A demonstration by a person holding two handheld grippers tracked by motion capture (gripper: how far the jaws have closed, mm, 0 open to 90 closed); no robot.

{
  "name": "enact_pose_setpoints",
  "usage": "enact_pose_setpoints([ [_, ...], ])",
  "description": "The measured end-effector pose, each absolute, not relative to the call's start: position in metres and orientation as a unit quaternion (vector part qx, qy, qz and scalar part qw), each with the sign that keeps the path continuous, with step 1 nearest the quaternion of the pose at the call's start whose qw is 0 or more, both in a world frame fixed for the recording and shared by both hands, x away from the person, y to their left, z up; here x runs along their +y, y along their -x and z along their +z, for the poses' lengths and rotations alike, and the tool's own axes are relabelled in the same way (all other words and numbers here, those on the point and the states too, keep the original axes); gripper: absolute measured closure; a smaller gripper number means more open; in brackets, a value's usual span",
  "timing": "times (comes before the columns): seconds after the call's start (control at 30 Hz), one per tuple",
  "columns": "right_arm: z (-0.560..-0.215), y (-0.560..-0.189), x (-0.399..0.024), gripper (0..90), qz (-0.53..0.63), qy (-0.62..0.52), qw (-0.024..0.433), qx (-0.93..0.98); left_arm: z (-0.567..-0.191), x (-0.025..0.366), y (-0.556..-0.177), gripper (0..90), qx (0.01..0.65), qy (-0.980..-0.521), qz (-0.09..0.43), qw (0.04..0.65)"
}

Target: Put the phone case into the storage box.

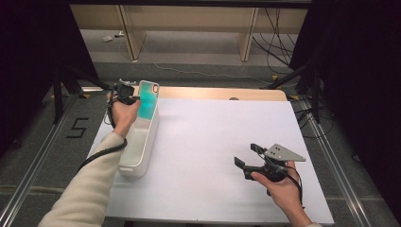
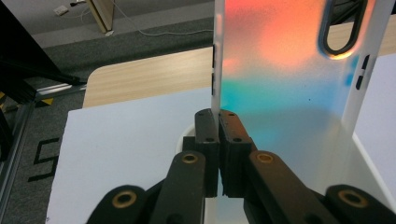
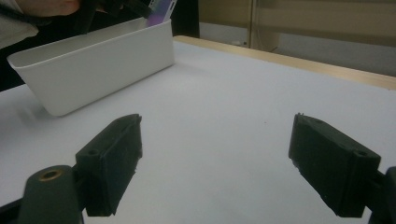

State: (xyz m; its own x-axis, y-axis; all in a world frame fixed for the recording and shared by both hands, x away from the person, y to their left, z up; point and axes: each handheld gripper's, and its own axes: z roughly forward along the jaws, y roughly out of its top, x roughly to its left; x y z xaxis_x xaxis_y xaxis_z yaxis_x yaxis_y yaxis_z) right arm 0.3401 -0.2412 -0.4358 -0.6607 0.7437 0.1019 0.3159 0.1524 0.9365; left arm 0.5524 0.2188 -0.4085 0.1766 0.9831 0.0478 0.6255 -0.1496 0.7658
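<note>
A translucent phone case [image 1: 148, 100], teal below and orange toward its camera cutout, stands upright at the far end of a long white bin [image 1: 138, 142]. My left gripper [image 1: 134, 99] is shut on the case's left edge; in the left gripper view the jaws [image 2: 218, 119] pinch the thin rim of the case [image 2: 280, 70]. My right gripper [image 1: 246, 155] rests low over the white table cover at the right, open with nothing between its fingers [image 3: 215, 158]. From there the bin [image 3: 102, 65] shows at the upper left, with the case [image 3: 161, 9] sticking up behind it.
The bin lies along the left edge of the white cover [image 1: 213, 142]. A wooden table edge [image 1: 222, 92] runs along the far side. Beyond it are shelf legs [image 1: 248, 38] and cables [image 1: 279, 42] on the floor. Black stands flank both sides.
</note>
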Motion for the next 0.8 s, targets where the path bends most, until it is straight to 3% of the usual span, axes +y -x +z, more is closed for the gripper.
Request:
enact_pose_setpoints([
  [0.27, -0.435, -0.34, -0.242, 18.3, 0.536, -0.362, 0.202, 0.736, -0.409, 0.22, -0.554, 85.6, 0.572, -0.708, 0.284, 0.302],
  [0.43, -0.436, -0.34, -0.242, 18.2, 0.536, -0.356, 0.199, 0.739, -0.405, 0.221, -0.551, 79.8, 0.568, -0.708, 0.284, 0.309],
  [0.8, -0.435, -0.339, -0.241, 18.0, 0.533, -0.366, 0.197, 0.737, -0.388, 0.219, -0.541, 53.2, 0.552, -0.69, 0.304, 0.356],
])
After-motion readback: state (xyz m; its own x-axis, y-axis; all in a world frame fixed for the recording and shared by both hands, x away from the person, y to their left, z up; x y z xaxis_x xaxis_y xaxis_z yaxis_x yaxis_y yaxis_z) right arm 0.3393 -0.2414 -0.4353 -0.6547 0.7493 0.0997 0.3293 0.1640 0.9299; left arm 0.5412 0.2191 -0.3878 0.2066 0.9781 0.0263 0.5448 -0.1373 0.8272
